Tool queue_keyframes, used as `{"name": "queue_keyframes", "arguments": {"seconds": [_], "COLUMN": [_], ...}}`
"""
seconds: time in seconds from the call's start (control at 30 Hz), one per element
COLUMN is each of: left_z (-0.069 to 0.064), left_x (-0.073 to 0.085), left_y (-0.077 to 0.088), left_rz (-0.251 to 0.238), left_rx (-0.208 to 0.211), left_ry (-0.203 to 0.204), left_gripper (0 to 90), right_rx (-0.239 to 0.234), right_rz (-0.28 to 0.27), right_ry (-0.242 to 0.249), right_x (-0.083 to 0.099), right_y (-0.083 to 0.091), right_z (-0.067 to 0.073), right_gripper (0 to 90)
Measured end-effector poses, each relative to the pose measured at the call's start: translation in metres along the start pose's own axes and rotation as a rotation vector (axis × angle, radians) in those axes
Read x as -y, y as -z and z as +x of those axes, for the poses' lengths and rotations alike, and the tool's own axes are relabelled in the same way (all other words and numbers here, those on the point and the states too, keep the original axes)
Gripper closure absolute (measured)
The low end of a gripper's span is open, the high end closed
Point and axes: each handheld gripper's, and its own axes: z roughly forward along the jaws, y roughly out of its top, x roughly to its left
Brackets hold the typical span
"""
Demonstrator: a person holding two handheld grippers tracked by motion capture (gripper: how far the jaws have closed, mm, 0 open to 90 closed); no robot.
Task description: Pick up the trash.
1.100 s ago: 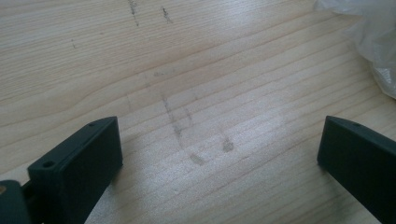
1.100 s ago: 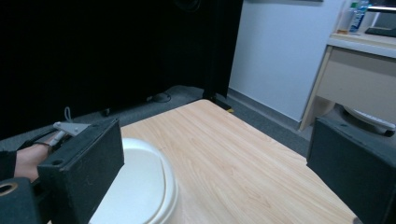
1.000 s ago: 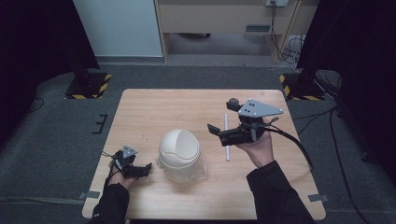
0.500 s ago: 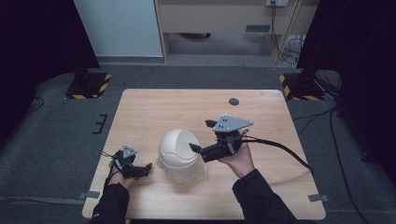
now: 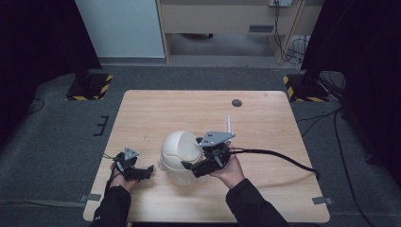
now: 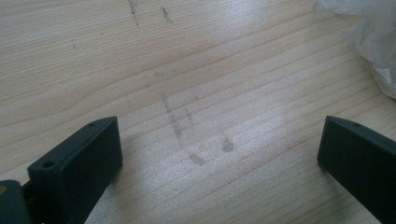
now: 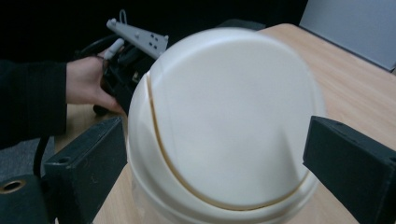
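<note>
The tabletop (image 5: 156,113) is pale wood with a fine straight grain; in my left claw's view it carries faint grey smudges. The domed bin (image 5: 178,150) is cream-white, with a thin tan seam curving across its dome. My left claw (image 5: 144,172) and right claw (image 5: 188,166) are black, the right topped by a grey plate. A thin white stick (image 5: 229,124) lies on the wood. My sleeves are black. The floor (image 5: 56,132) is dark grey, with yellow-and-black striped stand bases (image 5: 90,87).
</note>
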Motion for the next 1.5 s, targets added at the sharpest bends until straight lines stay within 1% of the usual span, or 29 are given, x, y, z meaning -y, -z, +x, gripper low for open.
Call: {"name": "queue_keyframes", "arguments": {"seconds": [0.33, 0.73, 0.8, 0.87, 1.03, 1.17, 1.2, 1.23, 1.27, 1.3, 1.43, 1.5], "left_z": [0.000, 0.000, 0.000, 0.000, 0.000, 0.000, 0.000, 0.000, 0.000, 0.000, 0.000, 0.000], "left_x": [0.000, 0.000, 0.000, 0.000, 0.000, 0.000, 0.000, 0.000, 0.000, 0.000, 0.000, 0.000], "left_y": [0.000, 0.000, 0.000, 0.000, 0.000, 0.000, 0.000, 0.000, 0.000, 0.000, 0.000, 0.000], "left_rz": [-0.001, -0.001, -0.001, -0.001, -0.001, -0.001, -0.001, -0.001, -0.001, -0.001, 0.001, 0.001], "left_rx": [-0.001, -0.002, -0.001, -0.001, -0.002, -0.002, -0.002, -0.002, -0.002, -0.002, -0.002, -0.001], "left_ry": [0.001, 0.001, 0.001, 0.001, 0.001, 0.000, 0.000, 0.000, 0.000, 0.002, -0.001, -0.001], "left_gripper": [0.0, 0.0, 0.0, 0.0, 0.0, 0.0, 0.0, 0.0, 0.0, 0.0, 0.0, 0.0], "right_rx": [-0.026, -0.051, -0.063, -0.070, -0.072, -0.072, -0.065, -0.065, -0.051, -0.027, -0.002, 0.038], "right_rz": [0.068, 0.099, 0.103, 0.101, 0.103, 0.090, 0.084, 0.084, 0.077, 0.071, 0.045, 0.032], "right_ry": [-0.004, -0.007, -0.012, -0.020, -0.019, -0.003, 0.006, 0.006, 0.014, 0.023, -0.009, -0.025], "right_x": [0.010, 0.011, 0.011, 0.011, 0.011, 0.005, 0.002, 0.002, 0.000, -0.005, -0.006, -0.005], "right_y": [-0.015, -0.029, -0.031, -0.032, -0.031, -0.018, -0.012, -0.012, -0.006, 0.007, 0.026, 0.039], "right_z": [0.005, 0.006, 0.006, 0.006, 0.006, 0.005, 0.005, 0.005, 0.004, 0.000, -0.011, -0.021], "right_gripper": [6.2, 6.0, 6.2, 6.3, 6.9, 7.3, 7.3, 7.3, 7.3, 9.1, 10.0, 9.8]}}
